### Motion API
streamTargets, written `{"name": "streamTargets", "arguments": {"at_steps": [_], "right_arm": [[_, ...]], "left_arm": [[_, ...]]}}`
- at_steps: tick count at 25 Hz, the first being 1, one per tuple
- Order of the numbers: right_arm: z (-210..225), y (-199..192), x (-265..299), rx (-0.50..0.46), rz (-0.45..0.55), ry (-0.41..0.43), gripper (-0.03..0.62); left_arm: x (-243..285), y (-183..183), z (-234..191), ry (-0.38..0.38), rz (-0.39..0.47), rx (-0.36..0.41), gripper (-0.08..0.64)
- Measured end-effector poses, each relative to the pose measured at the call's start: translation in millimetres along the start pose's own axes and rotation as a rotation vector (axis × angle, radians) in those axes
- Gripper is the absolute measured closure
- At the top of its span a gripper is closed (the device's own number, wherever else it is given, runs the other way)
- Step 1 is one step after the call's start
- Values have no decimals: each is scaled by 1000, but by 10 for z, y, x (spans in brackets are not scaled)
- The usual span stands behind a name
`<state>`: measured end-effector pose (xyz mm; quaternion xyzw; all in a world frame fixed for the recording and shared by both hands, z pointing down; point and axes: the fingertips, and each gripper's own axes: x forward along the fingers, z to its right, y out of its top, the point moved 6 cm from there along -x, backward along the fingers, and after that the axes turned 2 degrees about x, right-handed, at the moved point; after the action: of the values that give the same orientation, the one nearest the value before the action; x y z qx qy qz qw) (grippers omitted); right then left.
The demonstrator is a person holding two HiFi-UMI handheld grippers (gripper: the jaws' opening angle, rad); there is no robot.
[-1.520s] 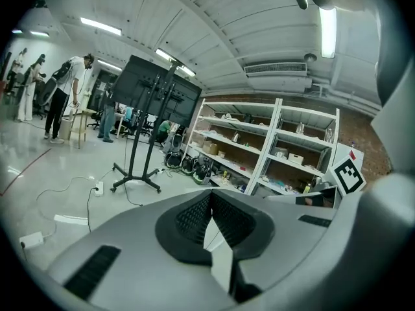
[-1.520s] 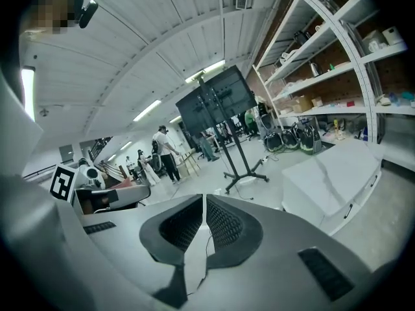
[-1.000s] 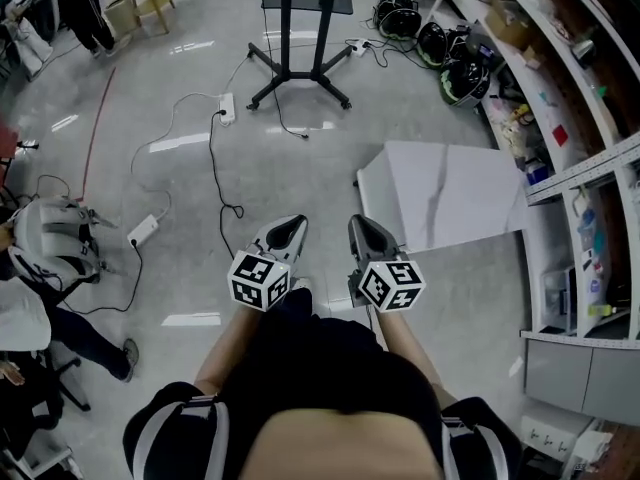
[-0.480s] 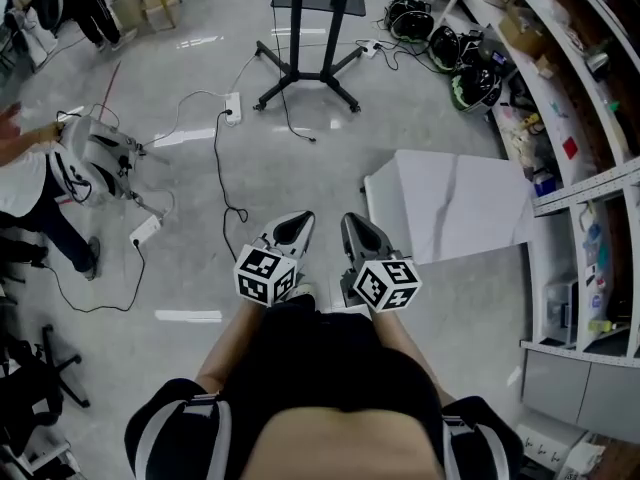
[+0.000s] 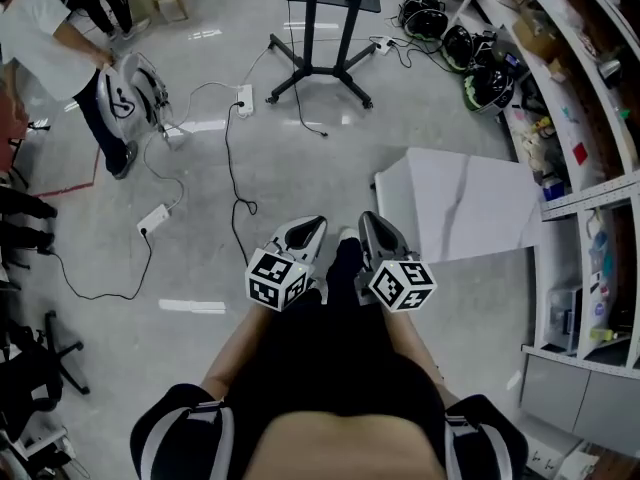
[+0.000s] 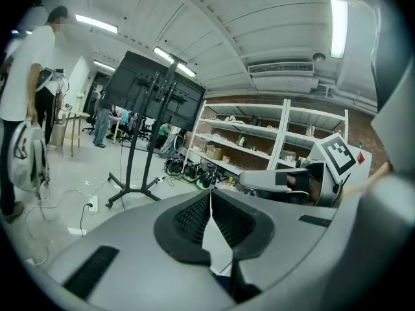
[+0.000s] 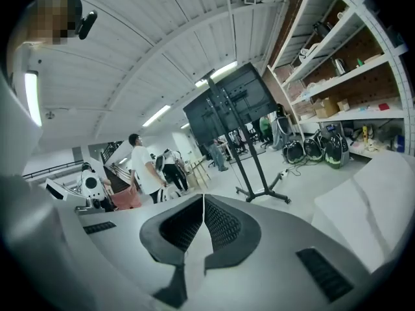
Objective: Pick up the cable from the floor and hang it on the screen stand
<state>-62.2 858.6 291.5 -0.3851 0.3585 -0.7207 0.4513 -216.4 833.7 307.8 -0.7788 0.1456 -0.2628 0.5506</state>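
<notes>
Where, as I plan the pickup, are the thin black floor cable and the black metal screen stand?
Thin black floor cable (image 5: 230, 163): head view, its middle stretch.
Black metal screen stand (image 5: 312, 28): head view, left upright post.

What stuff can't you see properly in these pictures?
- Head view: the top edge cuts off the screen stand, so no screen shows there.
- Head view: the near end of the black cable is lost beside the left gripper.
- Right gripper view: the body of the right gripper hides the floor just ahead.
- Head view: things on the shelves are too small to name.
</notes>
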Motion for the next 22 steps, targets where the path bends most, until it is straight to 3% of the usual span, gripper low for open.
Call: {"name": "streamTargets", "arguments": {"at_steps": [11, 16, 22], "right_arm": [[108, 147, 504, -47, 6, 20, 566], [343, 442, 1099, -51, 18, 36, 567], [917, 920, 1582, -59, 18, 28, 566]], "left_arm": [[83, 90, -430, 52, 25, -25, 552], [606, 337, -853, 44, 9, -11, 552], [1452, 691, -1089, 29, -4, 5, 552]]}}
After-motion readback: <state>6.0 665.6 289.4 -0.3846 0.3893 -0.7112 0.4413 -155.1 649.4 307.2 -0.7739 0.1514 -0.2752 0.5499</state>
